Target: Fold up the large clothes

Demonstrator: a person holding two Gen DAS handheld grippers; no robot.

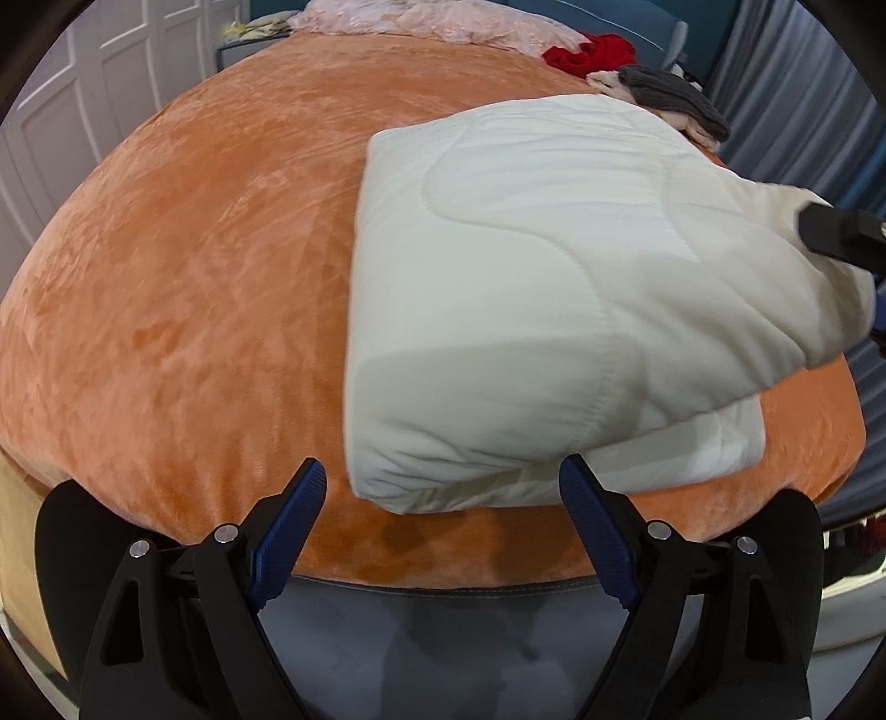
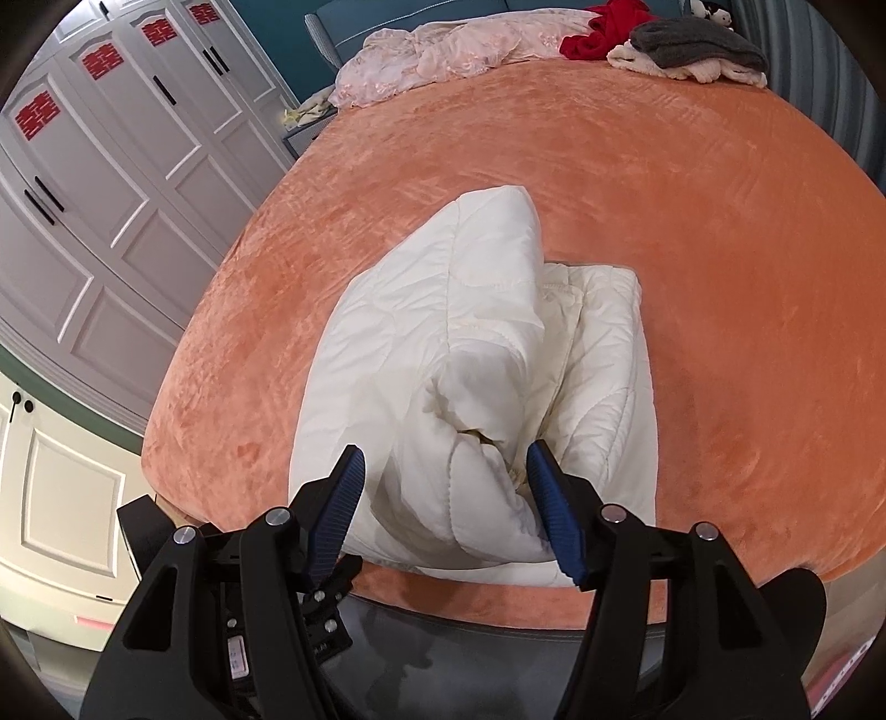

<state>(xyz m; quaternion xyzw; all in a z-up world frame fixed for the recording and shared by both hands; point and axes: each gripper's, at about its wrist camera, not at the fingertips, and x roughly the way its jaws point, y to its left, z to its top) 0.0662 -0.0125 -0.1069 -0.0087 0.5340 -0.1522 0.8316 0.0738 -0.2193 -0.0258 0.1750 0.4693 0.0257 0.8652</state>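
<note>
A cream-white quilted garment (image 1: 531, 288), thick and padded, lies folded into a bulky block near the front edge of a bed covered in an orange plush bedspread (image 1: 183, 288). From the right wrist view its top layer (image 2: 459, 332) rises into a peaked ridge, with a flatter folded layer underneath on the right.

The left gripper (image 1: 443, 487) hangs over the front edge of the bed with its 2 blue ribbed pads (image 1: 288, 531) spread wide. The near left corner of the garment sits just past the tips, between them, and neither pad presses on it.

The right gripper (image 2: 446, 471) has its jaws about half apart around a bunched fold at the garment's near end. The right pad (image 2: 554, 520) lies against the cloth; whether the left pad touches it I cannot tell, so a firm hold is not certain.

At the far end of the bed lie a pale pink lace fabric (image 2: 443, 52), a red cloth (image 2: 601, 30) and a grey knitted piece (image 2: 698, 41) on a cream item. White panelled wardrobe doors (image 2: 111, 166) stand to the left.
</note>
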